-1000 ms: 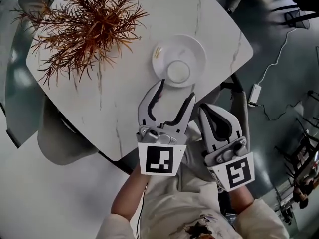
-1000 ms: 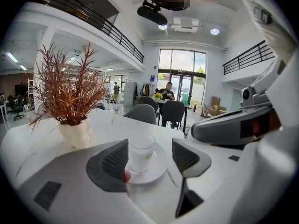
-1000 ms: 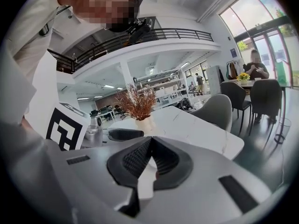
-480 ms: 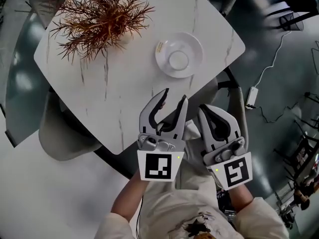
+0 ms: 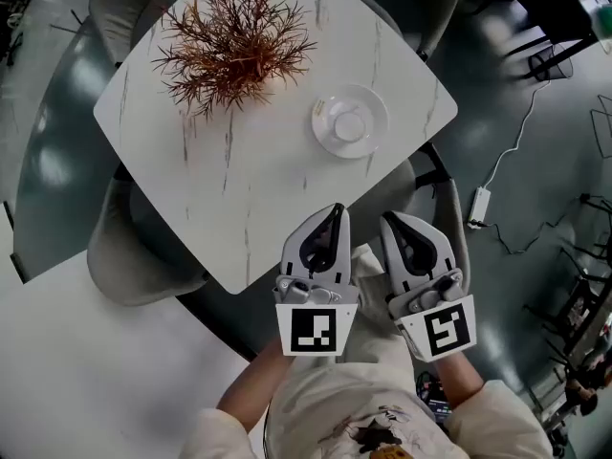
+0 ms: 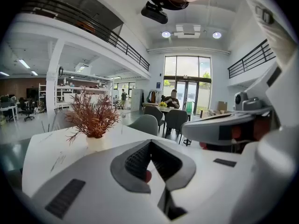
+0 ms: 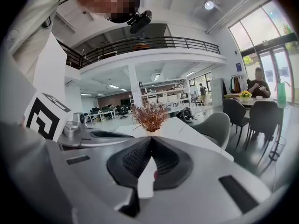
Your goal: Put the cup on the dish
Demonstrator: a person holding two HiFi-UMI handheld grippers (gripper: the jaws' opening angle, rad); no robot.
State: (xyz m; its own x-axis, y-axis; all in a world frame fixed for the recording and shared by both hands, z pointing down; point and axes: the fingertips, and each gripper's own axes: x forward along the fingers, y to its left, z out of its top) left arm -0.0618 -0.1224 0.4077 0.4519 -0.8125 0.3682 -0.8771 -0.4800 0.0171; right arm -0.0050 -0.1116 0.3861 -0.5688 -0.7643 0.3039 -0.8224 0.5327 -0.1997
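In the head view a small white cup (image 5: pixel 350 125) stands on the white dish (image 5: pixel 350 120) near the right corner of the marble table (image 5: pixel 258 180). Both grippers hang off the table's near edge, well short of the dish. The jaws of my left gripper (image 5: pixel 334 210) have just been closing and now meet, with nothing between them. Beside it my right gripper (image 5: pixel 390 219) is shut and empty too. The left gripper view shows its own joined tips (image 6: pixel 150 141); the right gripper view shows the same (image 7: pixel 151 139). Neither gripper view shows the cup or dish.
A dried reddish plant (image 5: pixel 232 41) in a white pot stands at the table's far side, also seen as the plant (image 6: pixel 92 120) and plant (image 7: pixel 150 117). Grey chairs (image 5: pixel 143 256) surround the table. A power cable and adapter (image 5: pixel 475 207) lie on the floor at right.
Both grippers have drawn back from the dish toward the person and risen. The left jaws went from wide open to shut. The cup stays on the dish.
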